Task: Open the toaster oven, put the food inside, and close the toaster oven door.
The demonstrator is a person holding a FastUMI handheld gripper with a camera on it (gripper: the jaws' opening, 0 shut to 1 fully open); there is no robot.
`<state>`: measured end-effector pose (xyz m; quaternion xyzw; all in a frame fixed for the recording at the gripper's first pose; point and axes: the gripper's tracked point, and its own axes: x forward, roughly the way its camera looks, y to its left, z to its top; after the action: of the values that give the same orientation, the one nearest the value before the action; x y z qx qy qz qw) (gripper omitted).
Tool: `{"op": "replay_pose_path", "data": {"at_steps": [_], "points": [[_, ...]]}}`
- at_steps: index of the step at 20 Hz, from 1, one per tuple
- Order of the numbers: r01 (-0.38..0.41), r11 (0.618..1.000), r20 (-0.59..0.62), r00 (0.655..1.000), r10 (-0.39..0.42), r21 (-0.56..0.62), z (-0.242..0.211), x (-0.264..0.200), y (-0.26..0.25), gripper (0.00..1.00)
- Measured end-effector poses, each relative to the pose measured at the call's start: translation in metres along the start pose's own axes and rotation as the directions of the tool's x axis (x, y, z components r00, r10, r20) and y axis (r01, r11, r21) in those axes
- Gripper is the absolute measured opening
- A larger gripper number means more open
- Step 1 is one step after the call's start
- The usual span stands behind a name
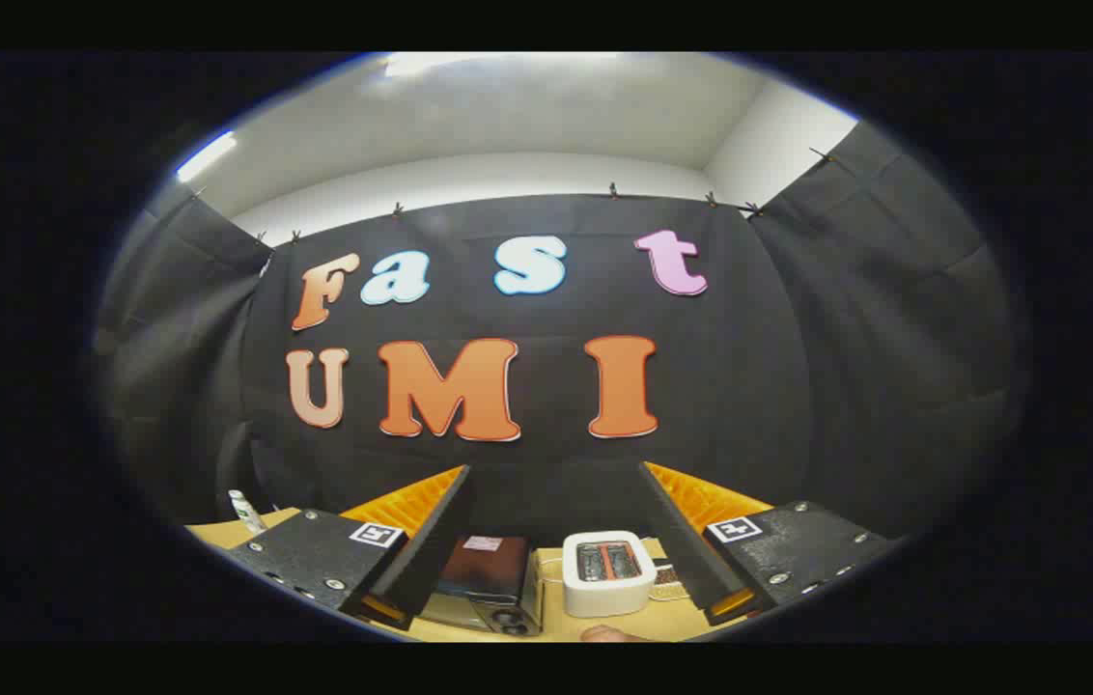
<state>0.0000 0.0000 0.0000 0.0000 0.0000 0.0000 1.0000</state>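
I have the gripper (556, 541) held high above the table (218, 529), looking mostly at the booth wall, with its two fingers (426, 541) spread wide and nothing between them; the jaws are apart and empty. Down between the fingers, on the table beyond them, I see the oven (489, 579), a dark box with a pale label on its top and a silvery front with what looks like a knob at the lower corner. From this height I look down on its top, so I cannot tell for certain how the door stands; it looks shut to me. Just beside it on the right stands a white toaster (608, 573) with two slots glowing reddish, and a small patterned thing (667, 576) peeks from behind the right finger. A brownish rounded shape (609, 633) lies at the near edge of the table, below the toaster; it may be the food or a fingertip, and I cannot tell which. A white bottle (244, 510) stands far off by the left finger.

My judgement: nothing of the task is done yet. The door is still to be opened, the food to be picked up and placed inside, and the door closed. I am well apart from the oven, so the first job is to come down to its front
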Motion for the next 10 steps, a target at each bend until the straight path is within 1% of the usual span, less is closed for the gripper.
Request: {"op": "replay_pose_path", "data": {"at_steps": [3, 7, 10], "points": [[-0.012, 1.000, 0.023, 1.000, 0.013, -0.023, 0.019, 0.000, 0.024, 0.98], [-0.051, 0.998, 0.008, 0.999, 0.051, -0.024, 0.026, -0.003, 0.054, 0.98], [-0.068, 0.997, 0.015, 0.998, 0.069, -0.035, 0.034, -0.005, 0.065, 0.98]]}}
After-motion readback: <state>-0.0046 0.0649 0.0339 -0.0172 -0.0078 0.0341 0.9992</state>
